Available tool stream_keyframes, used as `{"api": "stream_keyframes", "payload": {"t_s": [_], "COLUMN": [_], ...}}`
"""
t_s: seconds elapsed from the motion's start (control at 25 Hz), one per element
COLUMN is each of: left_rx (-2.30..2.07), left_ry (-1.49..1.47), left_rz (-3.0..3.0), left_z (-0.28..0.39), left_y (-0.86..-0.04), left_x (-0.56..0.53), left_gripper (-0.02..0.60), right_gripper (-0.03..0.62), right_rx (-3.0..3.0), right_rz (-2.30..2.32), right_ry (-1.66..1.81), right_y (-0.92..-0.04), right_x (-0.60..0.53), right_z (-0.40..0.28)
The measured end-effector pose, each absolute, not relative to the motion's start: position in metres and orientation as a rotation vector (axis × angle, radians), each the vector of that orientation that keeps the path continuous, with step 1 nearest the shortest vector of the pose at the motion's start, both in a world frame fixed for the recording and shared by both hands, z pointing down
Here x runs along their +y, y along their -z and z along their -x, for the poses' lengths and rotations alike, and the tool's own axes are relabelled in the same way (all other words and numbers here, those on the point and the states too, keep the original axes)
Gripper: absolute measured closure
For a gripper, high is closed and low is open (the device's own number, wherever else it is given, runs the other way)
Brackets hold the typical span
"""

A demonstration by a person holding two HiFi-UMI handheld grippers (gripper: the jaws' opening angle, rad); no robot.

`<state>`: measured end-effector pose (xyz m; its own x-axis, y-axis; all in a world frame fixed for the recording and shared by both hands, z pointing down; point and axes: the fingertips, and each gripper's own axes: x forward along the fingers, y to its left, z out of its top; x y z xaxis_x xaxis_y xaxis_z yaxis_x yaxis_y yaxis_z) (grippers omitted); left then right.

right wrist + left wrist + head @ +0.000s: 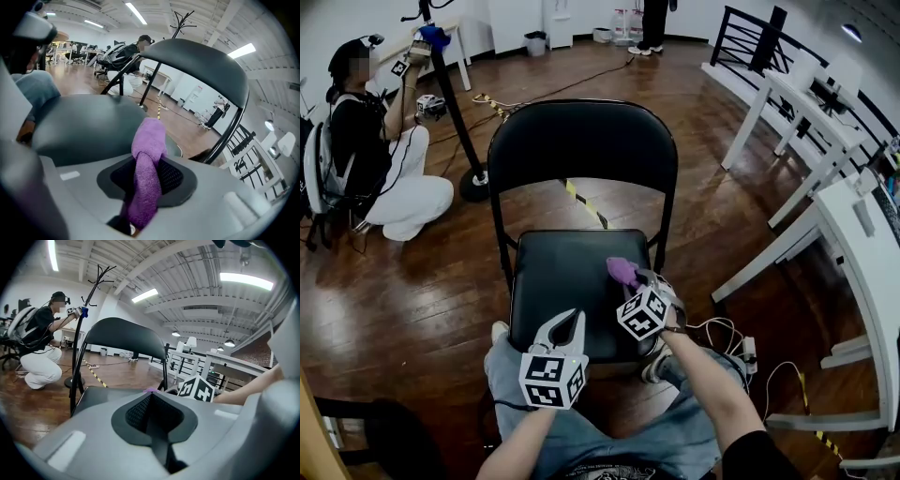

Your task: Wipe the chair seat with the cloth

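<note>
Dark chair seat [558, 286] — fuzzy purple cloth [623, 272] bunched, perhaps touching it.

Two hand-held grippers were out in front of the person, the right one ahead of the left.

The left gripper [570, 319] pointed forward and slightly right, its jaws pressed together with nothing between them, and its marker cube [552, 380] faced up towards the head camera. The left forearm [517, 439] ran up from the bottom of the head view. The right gripper [634, 278] angled forward and left, jaws clamped on a purple cloth [146, 178] that bunched out past the tips. The bare right forearm [712, 384] stretched in from the lower right behind its own cube [642, 313].
</note>
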<state>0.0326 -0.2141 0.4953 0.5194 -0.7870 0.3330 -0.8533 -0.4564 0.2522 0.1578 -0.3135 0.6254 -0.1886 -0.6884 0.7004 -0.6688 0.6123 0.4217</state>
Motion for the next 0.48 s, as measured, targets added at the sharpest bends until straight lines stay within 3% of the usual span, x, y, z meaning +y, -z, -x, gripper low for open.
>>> {"api": "stream_keyframes", "payload": {"t_s": [0.48], "left_rx": [-1.296], "left_ry": [-0.235], "left_rz": [-2.443], "left_z": [-0.062], "left_y": [-0.484], "left_x": [-0.188], "left_gripper": [0.578], "right_gripper": [0.499], "right_rx": [-1.952], "right_rz": [-1.011], "right_ry": [-0.001], "right_y": [-0.629], "right_x": [-0.187], "right_z": [-0.157]}}
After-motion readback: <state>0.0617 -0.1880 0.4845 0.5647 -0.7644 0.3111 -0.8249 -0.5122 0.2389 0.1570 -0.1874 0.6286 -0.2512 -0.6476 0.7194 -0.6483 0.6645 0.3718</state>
